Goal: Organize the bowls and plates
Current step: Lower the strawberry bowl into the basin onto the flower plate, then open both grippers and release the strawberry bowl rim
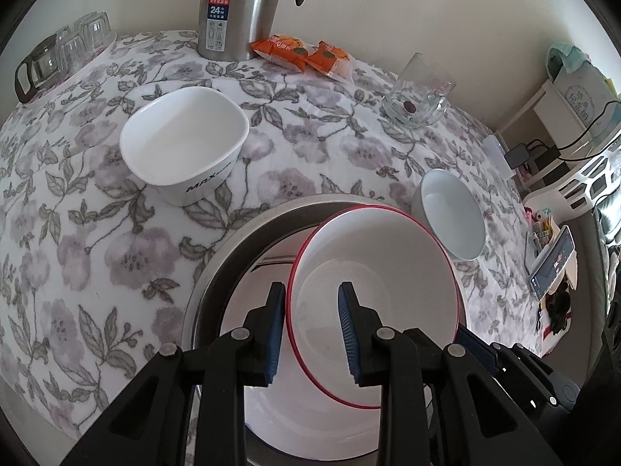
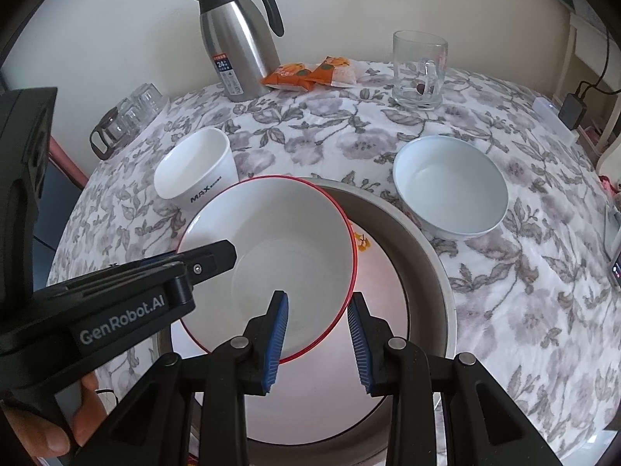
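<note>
The red-rimmed bowl (image 1: 372, 283) hangs tilted over the steel basin (image 1: 233, 240), and both grippers are on it: the left gripper (image 1: 310, 330) straddles the rim on its side, one blue pad inside the bowl and one outside, jaws clamped on the thin wall, while the right gripper (image 2: 317, 343) does the same at the opposite edge, rim running right between its pads. Below the jaws, a flowered plate (image 2: 363, 242) lies in the basin. This bowl looks like glazed ceramic or melamine: stiff, smooth, likely slippery, and prone to chipping if it drops onto the metal, so a hold across the rim with pads flat on both faces seems the safest purchase. Ahead of the left jaws and off to their left stands the square white bowl (image 1: 182, 143), its side printed "MAX". Ahead of the right jaws, to their right, sits the pale round bowl (image 2: 450, 186). Far beyond both, the steel thermos (image 2: 236, 46) carries a label reading "24", and the left gripper's body reads "GenRobot.AI".
</note>
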A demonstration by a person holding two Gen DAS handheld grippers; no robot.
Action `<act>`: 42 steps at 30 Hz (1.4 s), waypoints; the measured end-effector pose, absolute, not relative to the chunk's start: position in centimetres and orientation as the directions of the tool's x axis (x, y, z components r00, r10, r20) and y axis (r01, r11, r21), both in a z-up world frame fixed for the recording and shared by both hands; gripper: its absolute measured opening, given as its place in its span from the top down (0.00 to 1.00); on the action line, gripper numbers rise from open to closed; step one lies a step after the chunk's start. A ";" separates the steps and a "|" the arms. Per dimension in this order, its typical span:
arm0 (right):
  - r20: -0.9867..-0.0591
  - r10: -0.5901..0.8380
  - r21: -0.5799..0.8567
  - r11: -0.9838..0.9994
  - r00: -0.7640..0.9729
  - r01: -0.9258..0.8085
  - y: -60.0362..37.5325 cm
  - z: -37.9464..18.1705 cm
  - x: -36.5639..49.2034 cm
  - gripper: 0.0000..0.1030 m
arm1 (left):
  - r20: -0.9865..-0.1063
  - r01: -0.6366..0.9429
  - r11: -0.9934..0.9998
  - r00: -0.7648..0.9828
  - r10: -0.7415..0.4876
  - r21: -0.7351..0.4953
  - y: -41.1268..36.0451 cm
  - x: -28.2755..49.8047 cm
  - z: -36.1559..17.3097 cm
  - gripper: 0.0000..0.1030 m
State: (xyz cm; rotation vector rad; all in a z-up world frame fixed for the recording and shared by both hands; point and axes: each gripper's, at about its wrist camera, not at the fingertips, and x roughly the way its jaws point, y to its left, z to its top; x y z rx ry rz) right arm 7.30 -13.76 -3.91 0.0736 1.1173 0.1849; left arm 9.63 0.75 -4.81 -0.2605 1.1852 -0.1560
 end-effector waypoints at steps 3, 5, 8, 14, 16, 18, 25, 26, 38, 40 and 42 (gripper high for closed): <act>-0.886 0.188 0.154 0.982 0.424 -0.113 -13.7 -3.9 7.3 0.67 | -0.895 -0.015 0.961 0.367 -0.252 -0.276 0.7 9.7 -4.9 0.72; -0.886 0.187 0.152 0.982 0.424 -0.116 -13.7 -3.9 7.3 0.67 | -0.896 -0.013 0.962 0.366 -0.250 -0.273 0.7 9.7 -4.9 0.72; -0.887 0.187 0.151 0.981 0.422 -0.117 -13.7 -4.0 7.3 0.67 | -0.896 -0.013 0.962 0.366 -0.250 -0.274 0.7 9.7 -4.9 0.72; -0.888 0.192 0.154 0.980 0.417 -0.122 -13.8 -4.0 7.4 0.66 | -0.896 -0.015 0.960 0.365 -0.254 -0.279 0.7 9.7 -4.9 0.72; -0.889 0.194 0.156 0.980 0.414 -0.124 -13.8 -4.1 7.4 0.66 | -0.895 -0.014 0.960 0.365 -0.255 -0.279 0.7 9.8 -5.0 0.72; -0.891 0.194 0.156 0.980 0.410 -0.124 -13.8 -4.2 7.4 0.66 | -0.895 -0.016 0.959 0.365 -0.257 -0.282 0.7 9.8 -5.0 0.72; -0.895 0.194 0.156 0.980 0.403 -0.126 -13.7 -4.4 7.4 0.66 | -0.885 -0.022 0.958 0.390 -0.254 -0.285 1.0 9.7 -4.4 0.72; -0.894 0.194 0.156 0.980 0.404 -0.126 -13.7 -4.4 7.4 0.66 | -0.884 -0.023 0.958 0.394 -0.253 -0.284 1.1 9.7 -4.3 0.72; -0.874 0.197 0.158 0.980 0.443 -0.123 -14.0 -3.2 7.1 0.66 | -0.861 -0.035 0.955 0.443 -0.249 -0.295 1.8 9.3 -3.1 0.72; -0.870 0.199 0.162 0.980 0.452 -0.119 -14.1 -3.0 7.0 0.66 | -0.856 -0.037 0.955 0.454 -0.246 -0.294 2.0 9.2 -2.8 0.72; -0.865 0.201 0.167 0.979 0.460 -0.114 -14.3 -2.7 7.0 0.66 | -0.852 -0.043 0.956 0.466 -0.237 -0.290 2.1 9.1 -2.6 0.72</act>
